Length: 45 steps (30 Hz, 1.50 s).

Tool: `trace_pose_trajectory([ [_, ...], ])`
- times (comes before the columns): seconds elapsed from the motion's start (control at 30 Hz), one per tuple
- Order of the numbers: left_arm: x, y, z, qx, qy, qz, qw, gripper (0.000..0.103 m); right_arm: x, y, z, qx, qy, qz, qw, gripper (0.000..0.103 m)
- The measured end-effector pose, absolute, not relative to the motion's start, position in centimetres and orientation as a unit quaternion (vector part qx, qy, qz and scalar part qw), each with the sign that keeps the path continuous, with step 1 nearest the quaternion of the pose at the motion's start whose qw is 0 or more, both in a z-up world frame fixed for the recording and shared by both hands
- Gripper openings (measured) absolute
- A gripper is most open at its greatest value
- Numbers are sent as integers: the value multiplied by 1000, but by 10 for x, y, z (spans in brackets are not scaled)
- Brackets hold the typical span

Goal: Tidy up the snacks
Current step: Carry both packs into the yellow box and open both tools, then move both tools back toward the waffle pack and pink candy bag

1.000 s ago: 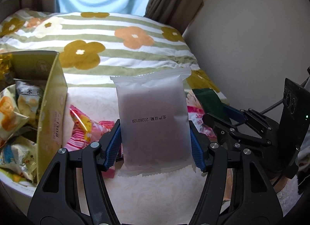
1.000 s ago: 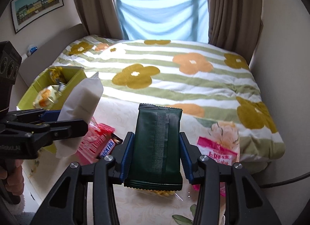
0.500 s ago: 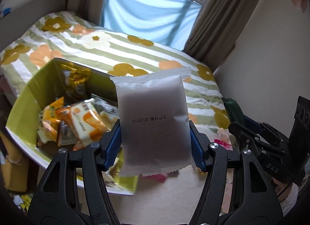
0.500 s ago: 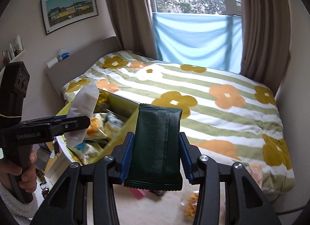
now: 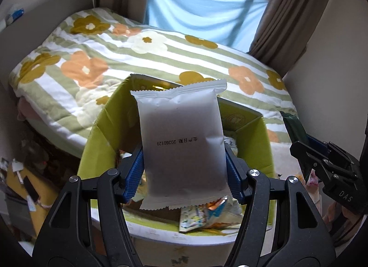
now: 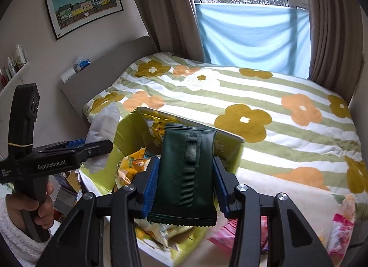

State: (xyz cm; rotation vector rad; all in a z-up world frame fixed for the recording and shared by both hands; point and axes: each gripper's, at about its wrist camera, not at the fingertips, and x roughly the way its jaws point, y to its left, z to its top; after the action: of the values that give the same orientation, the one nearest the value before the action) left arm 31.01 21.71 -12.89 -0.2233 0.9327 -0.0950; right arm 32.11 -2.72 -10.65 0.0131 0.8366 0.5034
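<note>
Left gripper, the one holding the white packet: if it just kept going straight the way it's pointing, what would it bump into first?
Probably the green box: the left gripper points into its open top, so the white packet would likely meet the snacks inside first. Depth is hard to judge.

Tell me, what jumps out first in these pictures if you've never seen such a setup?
Two clamped snack packets: the left gripper pinches a white packet upright, and the right gripper pinches a dark green packet. Both hang over an open yellow-green box already holding bright snack bags, at the edge of a bed with a flowered, green-striped blanket.
</note>
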Motion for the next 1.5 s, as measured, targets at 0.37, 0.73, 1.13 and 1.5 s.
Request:
trace_pose_trajectory([
  [0.37,357,223,-169,-31,496,-85,864,60,347,11,-135,12,448,207,870,41],
  [0.73,351,221,-158,-31,476,-85,875,103,359,2,-146,16,466,197,862,41],
  [1.13,342,214,-164,-23,484,-75,872,103,379,5,-154,16,484,208,850,41],
  [1.5,332,216,-168,-25,494,-62,867,103,368,2,-158,23,473,213,854,103],
])
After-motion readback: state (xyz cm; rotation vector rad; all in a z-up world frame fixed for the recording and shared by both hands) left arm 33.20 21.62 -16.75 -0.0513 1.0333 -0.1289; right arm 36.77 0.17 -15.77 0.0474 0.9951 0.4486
